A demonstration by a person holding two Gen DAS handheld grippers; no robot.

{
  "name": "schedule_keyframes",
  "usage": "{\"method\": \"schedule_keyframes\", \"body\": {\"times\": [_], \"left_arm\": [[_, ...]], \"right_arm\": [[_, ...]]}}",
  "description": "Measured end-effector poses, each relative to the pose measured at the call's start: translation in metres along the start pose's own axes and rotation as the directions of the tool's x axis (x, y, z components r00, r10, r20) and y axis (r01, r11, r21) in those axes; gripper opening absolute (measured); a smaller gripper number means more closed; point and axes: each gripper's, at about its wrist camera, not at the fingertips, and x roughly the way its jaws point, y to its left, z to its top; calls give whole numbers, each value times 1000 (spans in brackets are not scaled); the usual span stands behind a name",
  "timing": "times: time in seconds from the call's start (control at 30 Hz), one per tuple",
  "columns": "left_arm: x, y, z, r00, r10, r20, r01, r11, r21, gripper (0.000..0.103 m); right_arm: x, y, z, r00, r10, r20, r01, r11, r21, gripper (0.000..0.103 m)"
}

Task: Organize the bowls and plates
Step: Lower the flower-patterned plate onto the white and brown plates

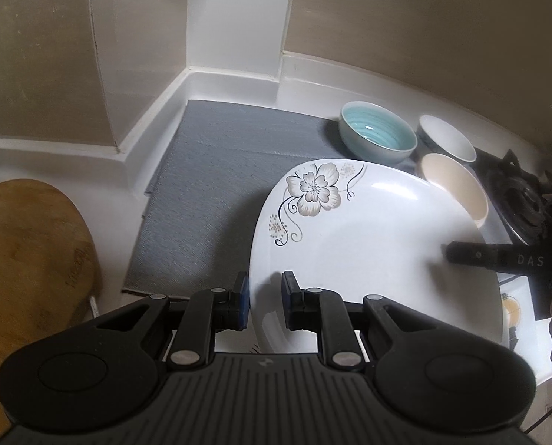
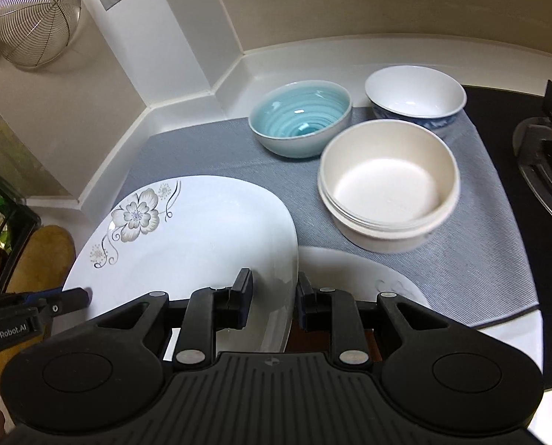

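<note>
A white square plate with a flower print (image 1: pixel 368 230) (image 2: pixel 187 237) is held above the grey mat (image 1: pixel 209 185) (image 2: pixel 472 259). My left gripper (image 1: pixel 264 296) is shut on the plate's left rim, and it shows in the right wrist view (image 2: pixel 68 298). My right gripper (image 2: pixel 274 296) is shut on the plate's right rim, and it shows in the left wrist view (image 1: pixel 461 254). A second white plate (image 2: pixel 368 274) lies on the mat below. A teal bowl (image 1: pixel 377 131) (image 2: pixel 300 118), a blue-patterned white bowl (image 1: pixel 446 139) (image 2: pixel 416 96) and a cream bowl (image 1: pixel 453 185) (image 2: pixel 387 185) stand on the mat behind.
A gas stove burner (image 1: pixel 520 196) (image 2: pixel 550 148) is at the right. A round wooden board (image 1: pixel 27 256) lies at the left. A wire strainer (image 2: pixel 35 15) hangs on the wall. White wall edges border the mat at the back.
</note>
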Motion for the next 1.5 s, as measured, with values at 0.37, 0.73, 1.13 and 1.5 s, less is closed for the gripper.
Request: {"method": "schedule_keyframes", "body": {"times": [0.37, 0.73, 1.13, 1.5], "left_arm": [[-8, -33, -17, 1000, 5, -25, -6, 1000, -20, 19], [-3, -64, -30, 999, -1, -39, 1, 1000, -2, 19], [7, -71, -27, 998, 24, -58, -23, 1000, 12, 19], [7, -66, -26, 997, 32, -75, -32, 999, -2, 19]], "right_arm": [[-25, -29, -11, 1000, 4, -11, -5, 1000, -8, 26], [-39, -56, -24, 999, -21, -31, 21, 1000, 0, 26], [-26, -75, -34, 998, -32, -52, 32, 999, 6, 26], [-21, -72, -34, 998, -33, -58, 32, 999, -25, 26]]}}
